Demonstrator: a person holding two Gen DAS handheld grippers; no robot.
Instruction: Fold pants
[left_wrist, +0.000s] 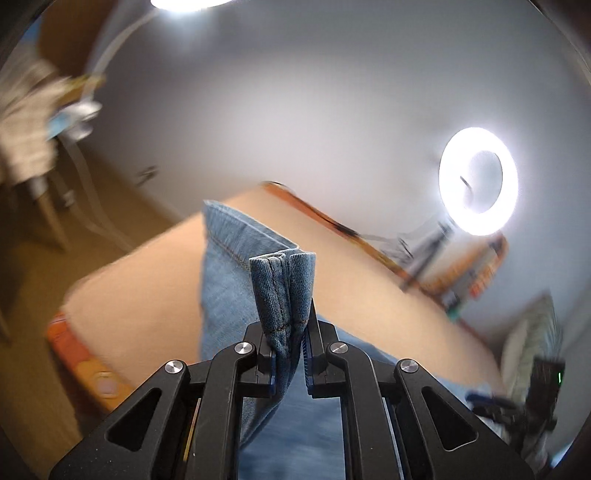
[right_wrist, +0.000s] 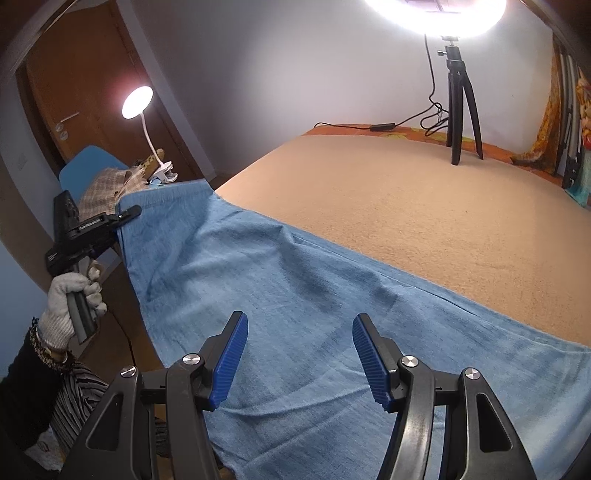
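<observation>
The blue denim pants (right_wrist: 295, 295) lie stretched across the near part of a beige bed (right_wrist: 424, 206). My left gripper (left_wrist: 290, 343) is shut on a bunched hem of the pants (left_wrist: 284, 291), held up in the air; the rest of the fabric (left_wrist: 236, 280) hangs down from it toward the bed. In the right wrist view the left gripper (right_wrist: 127, 216) shows at the far left, pinching the pants' edge, held by a gloved hand. My right gripper (right_wrist: 299, 354) is open and empty, hovering just above the middle of the pants.
A ring light on a black tripod (right_wrist: 461, 107) stands at the far side of the bed, with its cable (right_wrist: 384, 127) beside it. A clip lamp (right_wrist: 147, 122), a blue chair (right_wrist: 92, 166) with plaid cloth and a wooden door (right_wrist: 74, 92) are at the left.
</observation>
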